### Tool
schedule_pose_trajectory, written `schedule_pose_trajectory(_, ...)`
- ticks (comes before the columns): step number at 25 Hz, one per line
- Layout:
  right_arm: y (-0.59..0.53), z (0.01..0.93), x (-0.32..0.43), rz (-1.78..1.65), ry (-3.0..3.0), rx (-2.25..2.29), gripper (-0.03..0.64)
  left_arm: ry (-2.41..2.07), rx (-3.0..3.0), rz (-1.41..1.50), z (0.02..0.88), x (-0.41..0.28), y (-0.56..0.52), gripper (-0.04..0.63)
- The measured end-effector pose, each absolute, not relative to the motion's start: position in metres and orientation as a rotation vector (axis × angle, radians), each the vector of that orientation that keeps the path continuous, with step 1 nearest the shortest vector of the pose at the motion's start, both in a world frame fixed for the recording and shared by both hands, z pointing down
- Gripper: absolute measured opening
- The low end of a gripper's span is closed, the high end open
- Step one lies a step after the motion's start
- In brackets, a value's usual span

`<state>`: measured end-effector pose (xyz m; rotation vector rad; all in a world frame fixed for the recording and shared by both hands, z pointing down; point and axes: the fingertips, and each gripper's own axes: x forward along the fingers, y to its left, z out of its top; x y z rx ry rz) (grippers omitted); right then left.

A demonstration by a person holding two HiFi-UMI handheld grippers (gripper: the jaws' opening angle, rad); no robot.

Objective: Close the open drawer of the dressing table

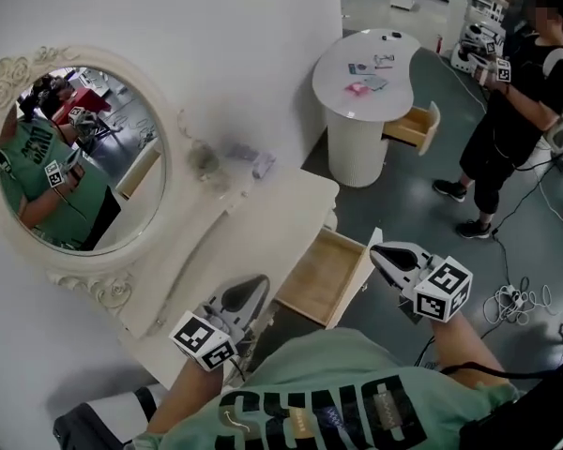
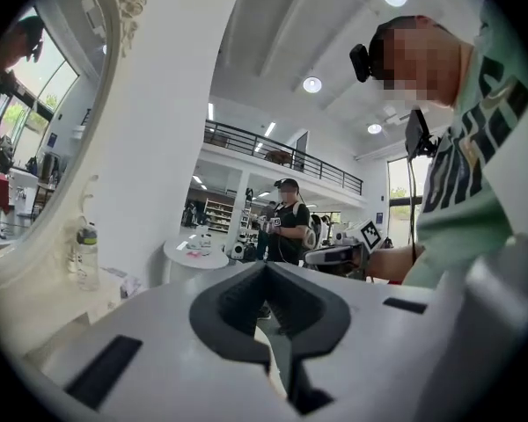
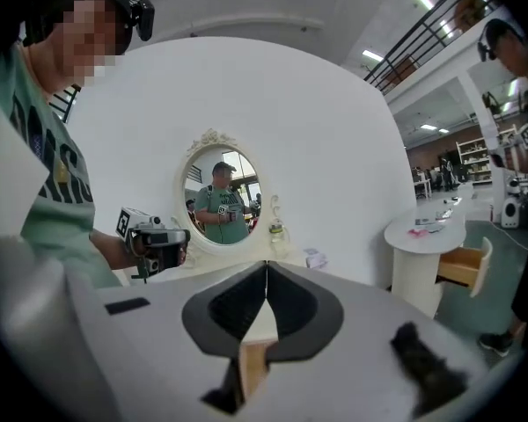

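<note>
1. The drawer stands pulled out of the white dressing desk, below the oval mirror.
2. The left tool is closed and empty, near the drawer's side.
3. The right tool is closed and empty, close to the drawer's front panel.

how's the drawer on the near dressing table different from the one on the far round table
The near drawer belongs to the mirrored dressing table; the far drawer juts from the round table on a ribbed base. The near drawer shows its bare floor from above; the far drawer is seen side-on, its inside mostly hidden. Both stand open, in pale wood with white fronts.
</note>
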<state>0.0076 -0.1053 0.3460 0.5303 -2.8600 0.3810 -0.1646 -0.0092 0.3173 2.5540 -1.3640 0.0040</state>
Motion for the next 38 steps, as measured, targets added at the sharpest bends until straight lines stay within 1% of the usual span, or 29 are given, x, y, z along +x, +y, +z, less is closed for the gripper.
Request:
schedule_pose_trajectory(6,-0.132,0.369,0.069,0.458,-2.865,0.589,0.011,-1.278,2.560,0.127,0.333,-0.099,-0.045,0.008)
schedule_pose_trajectory(11,-0.141,0.402,0.092,0.519,-2.817,0.649,0.011,-1.160,2.574,0.189,0.354,-0.065,-0.063,0.008)
schedule_pose_trajectory(16,-0.136,0.436,0.085,0.517,-2.731,0.736,0.011,-0.996,2.601,0.243,0.387,-0.067,-0.073,0.008)
schedule_pose_trajectory(20,-0.136,0.470,0.086,0.428,-2.582,0.841,0.012,-0.906,2.604,0.380,0.429,-0.074,-0.079,0.008)
schedule_pose_trajectory(23,-0.132,0.494,0.080,0.451,-2.518,0.909,0.012,-0.796,2.595,0.433,0.456,-0.075,-0.079,0.008)
schedule_pose_trajectory(30,-0.123,0.557,0.076,0.493,-2.407,0.841,0.014,-0.710,2.527,0.476,0.498,-0.066,-0.069,0.008)
schedule_pose_trajectory(32,-0.126,0.578,0.079,0.475,-2.369,0.803,0.031,-0.708,2.507,0.492,0.508,-0.065,-0.068,0.008)
schedule_pose_trajectory(35,-0.126,0.610,0.081,0.438,-2.308,0.716,0.088,-0.726,2.464,0.509,0.526,-0.067,-0.067,0.008)
schedule_pose_trajectory(38,-0.120,0.641,0.080,0.376,-2.259,0.615,0.105,-0.735,2.418,0.516,0.544,-0.066,-0.067,0.008)
